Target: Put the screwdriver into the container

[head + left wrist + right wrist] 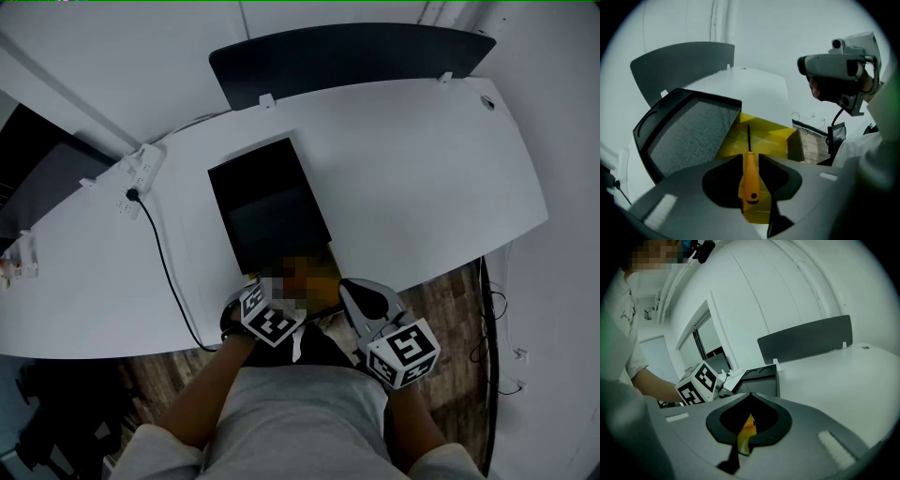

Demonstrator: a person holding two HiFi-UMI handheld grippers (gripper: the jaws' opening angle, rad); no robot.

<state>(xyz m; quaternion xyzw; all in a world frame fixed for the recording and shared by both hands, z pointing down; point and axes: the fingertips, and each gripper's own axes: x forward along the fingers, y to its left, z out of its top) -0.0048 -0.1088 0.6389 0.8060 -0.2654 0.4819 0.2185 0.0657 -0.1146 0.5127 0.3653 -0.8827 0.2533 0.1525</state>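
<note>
An orange-handled screwdriver (pixel 751 178) lies lengthwise in the gap of my left gripper (pixel 751 157), shaft pointing away over the open yellow container (pixel 761 136). The jaws stand apart and I see no pad pressing on the handle. The container's black lid (pixel 686 136) leans open to the left. In the head view the yellow container (pixel 322 272) sits at the table's near edge, partly under a mosaic patch, with my right gripper (pixel 346 287) just to its right. In the right gripper view my right gripper (pixel 751 394) is shut and empty, and the screwdriver's handle end (pixel 749 423) shows through its opening.
The white table (pixel 422 159) curves to a near edge above wooden floor (pixel 459 291). A power strip (pixel 141 173) with a black cable (pixel 169 272) lies at the left. A dark partition panel (pixel 347 52) stands at the back. The person's arms and lap fill the bottom.
</note>
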